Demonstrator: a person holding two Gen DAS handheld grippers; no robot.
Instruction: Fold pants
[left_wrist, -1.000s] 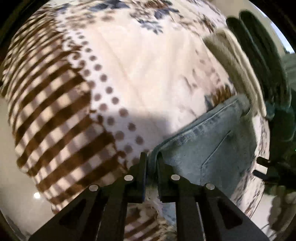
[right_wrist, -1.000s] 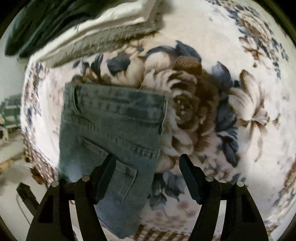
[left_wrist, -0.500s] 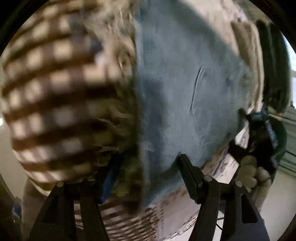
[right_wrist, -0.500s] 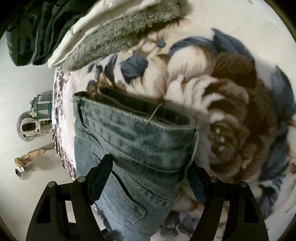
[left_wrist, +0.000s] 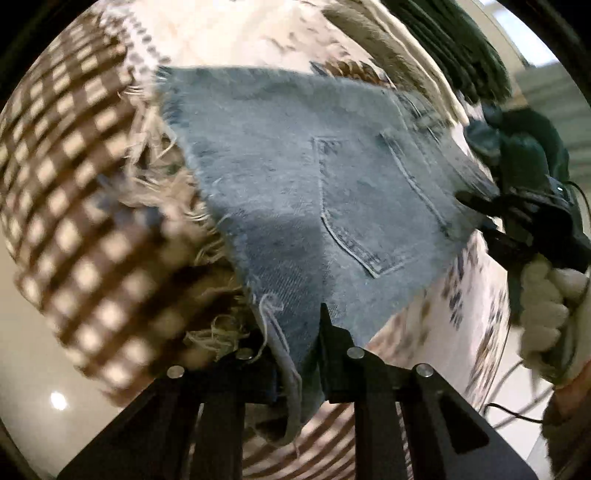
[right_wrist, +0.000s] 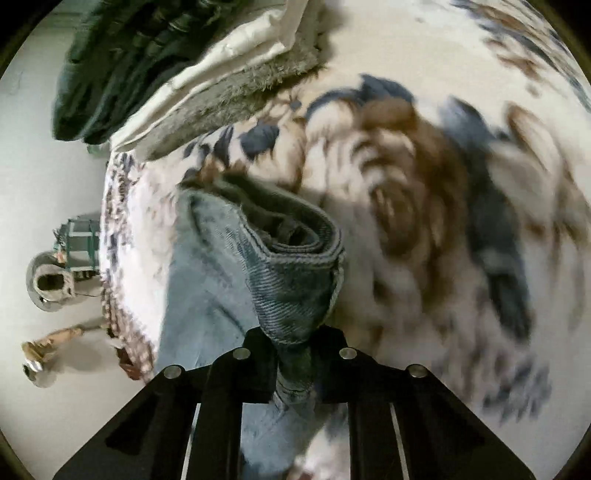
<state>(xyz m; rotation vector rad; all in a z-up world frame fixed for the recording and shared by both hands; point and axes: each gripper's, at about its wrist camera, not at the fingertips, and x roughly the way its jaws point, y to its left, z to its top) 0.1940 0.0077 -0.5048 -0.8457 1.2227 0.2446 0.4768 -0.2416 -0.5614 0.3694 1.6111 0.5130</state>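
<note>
The jeans lie on a bed covered by a flowered blanket, near its edge, back pocket up. The left gripper is clenched on the frayed hem end, with denim bunched between its fingers. The right gripper is clenched on the waistband end, where the band curls open into a loop just ahead of its fingers. So each gripper holds one short end, and the long axis of the jeans runs between them: waistband toward the right gripper, hem toward the left. In the left view, the right gripper and its gloved hand appear beyond the far side of the denim. Both views are blurred, so how far the cloth is lifted off the blanket is hard to judge. A stack of folded clothes sits beyond the waistband. The next fold likely means bringing one held end toward the other along that axis.
</note>
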